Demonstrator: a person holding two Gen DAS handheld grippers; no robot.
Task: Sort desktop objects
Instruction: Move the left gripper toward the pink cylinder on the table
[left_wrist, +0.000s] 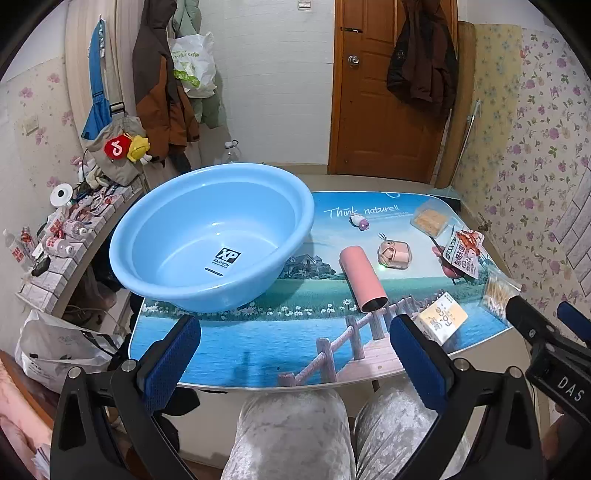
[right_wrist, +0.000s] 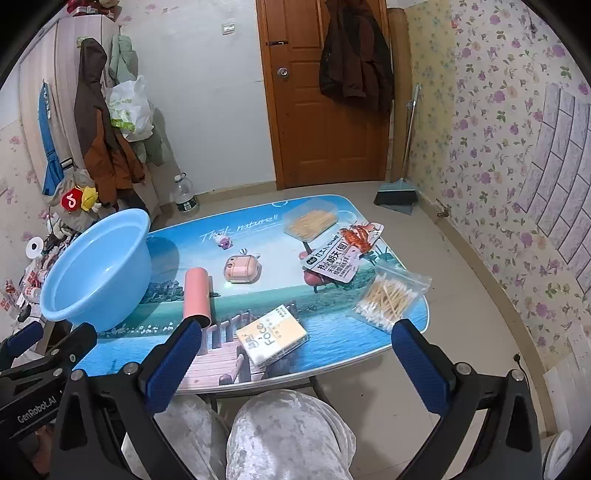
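Table (left_wrist: 236, 343): printed lake scene, carrying every item.
Basin (left_wrist: 207, 236): light blue, empty, at 11 o'clock of the left gripper (left_wrist: 295, 354), on the table's left edge.
Pink roll (left_wrist: 364, 277): lying at 1 o'clock of the left gripper, near.
Tissue pack (right_wrist: 271, 338): yellow and white, at 12 o'clock just ahead of the right gripper (right_wrist: 295, 354).
Swab bag (right_wrist: 391, 299): at 1 o'clock of the right gripper.
Snack packet (right_wrist: 341, 254): farther off, at 12 o'clock.
Earbud case (right_wrist: 242, 269): pink, at 11 o'clock.
Left gripper: spread wide, holding nothing.
Right gripper: spread wide, holding nothing.
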